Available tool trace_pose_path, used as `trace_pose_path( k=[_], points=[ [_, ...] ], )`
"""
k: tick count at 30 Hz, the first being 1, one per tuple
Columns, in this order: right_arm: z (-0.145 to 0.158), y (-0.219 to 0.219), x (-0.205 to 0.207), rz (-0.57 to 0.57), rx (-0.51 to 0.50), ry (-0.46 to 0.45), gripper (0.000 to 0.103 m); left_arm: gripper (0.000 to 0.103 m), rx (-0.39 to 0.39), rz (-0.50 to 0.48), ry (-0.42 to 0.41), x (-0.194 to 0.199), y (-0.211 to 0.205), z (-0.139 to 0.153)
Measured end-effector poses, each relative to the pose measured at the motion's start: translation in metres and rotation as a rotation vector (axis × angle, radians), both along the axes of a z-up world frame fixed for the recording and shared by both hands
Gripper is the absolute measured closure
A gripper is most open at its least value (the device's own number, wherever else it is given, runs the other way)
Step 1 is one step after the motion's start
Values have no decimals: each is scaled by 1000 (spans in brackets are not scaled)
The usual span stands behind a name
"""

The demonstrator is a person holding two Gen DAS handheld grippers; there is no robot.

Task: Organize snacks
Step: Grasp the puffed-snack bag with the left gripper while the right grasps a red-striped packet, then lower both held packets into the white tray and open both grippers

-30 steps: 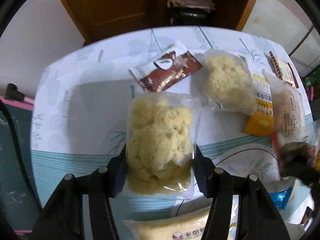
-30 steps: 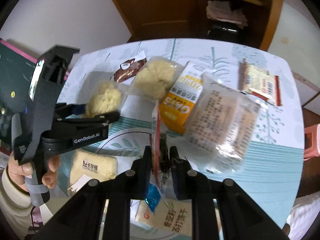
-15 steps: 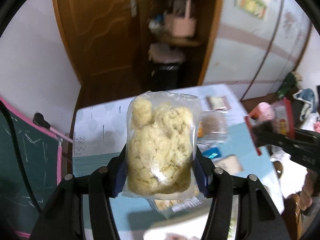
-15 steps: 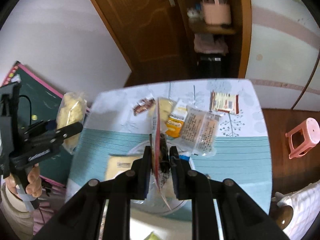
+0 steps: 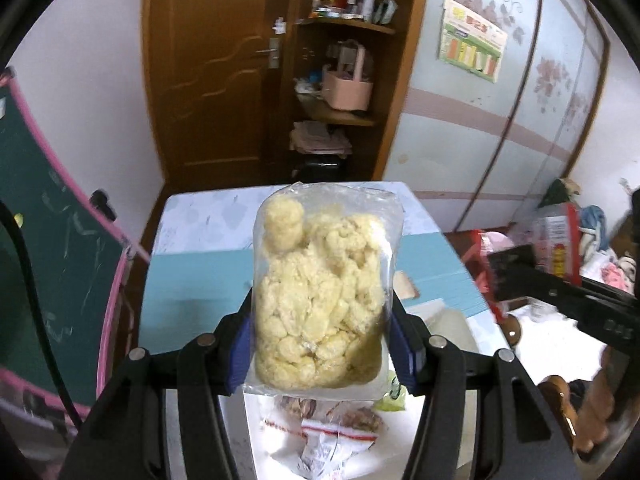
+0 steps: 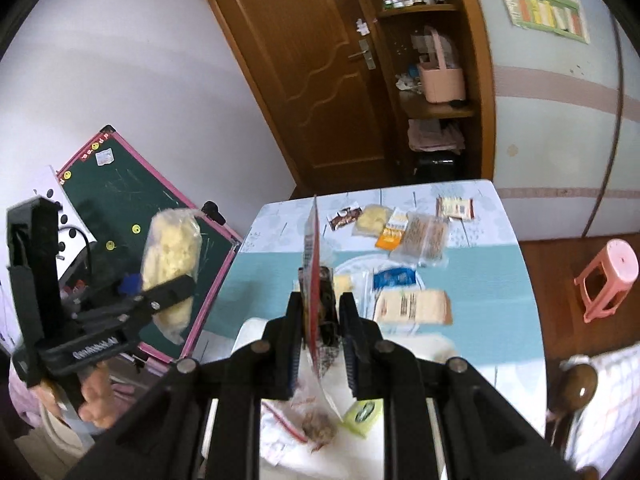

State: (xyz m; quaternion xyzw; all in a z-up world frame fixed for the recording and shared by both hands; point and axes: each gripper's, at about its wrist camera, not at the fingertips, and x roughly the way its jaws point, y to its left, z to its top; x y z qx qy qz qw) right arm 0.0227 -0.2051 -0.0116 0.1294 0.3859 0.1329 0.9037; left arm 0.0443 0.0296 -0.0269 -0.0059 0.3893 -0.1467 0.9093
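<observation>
My left gripper (image 5: 322, 344) is shut on a clear bag of pale yellow puffed snack (image 5: 320, 300), held high above the near end of the table (image 5: 192, 280). The same bag (image 6: 170, 256) and gripper show at the left of the right wrist view, off the table's left side. My right gripper (image 6: 320, 320) is shut on a thin red-edged snack packet (image 6: 312, 264), held edge-on above the table. That packet (image 5: 560, 244) shows at the right of the left wrist view. Several snack packets (image 6: 416, 236) lie at the table's far end.
A white tray (image 6: 436, 346) near me holds a red-striped packet (image 6: 304, 428) and a green sachet (image 6: 362, 412). A tan packet (image 6: 412, 306) and a blue one (image 6: 394, 278) lie mid-table. A green chalkboard (image 6: 132, 200) leans left; a pink stool (image 6: 608, 276) stands right.
Both grippers have risen and pulled back from the table with their packets; the table looks smaller and farther. The left gripper with its bag has swung out to the left.
</observation>
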Motion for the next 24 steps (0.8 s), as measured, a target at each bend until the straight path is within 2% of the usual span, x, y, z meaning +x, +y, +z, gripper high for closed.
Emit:
trace_pose_path(
  k=[4, 8, 11, 18, 24],
  points=[
    [-21, -2, -24, -37, 0, 34, 85, 47, 11, 30, 38, -19, -6, -32],
    [-45, 3, -35, -55, -92, 65, 85, 47, 102, 34, 14, -35, -23, -55],
    [-63, 7, -36, -67, -120, 95, 85, 47, 154, 41, -11, -44, -34, -70],
    [-99, 13, -35, -108, -157, 181, 85, 47, 154, 43, 40, -45, -41, -92],
    [-109, 21, -40, -111, -196, 180, 85, 47, 158, 71, 52, -47, -35, -102]
  ],
)
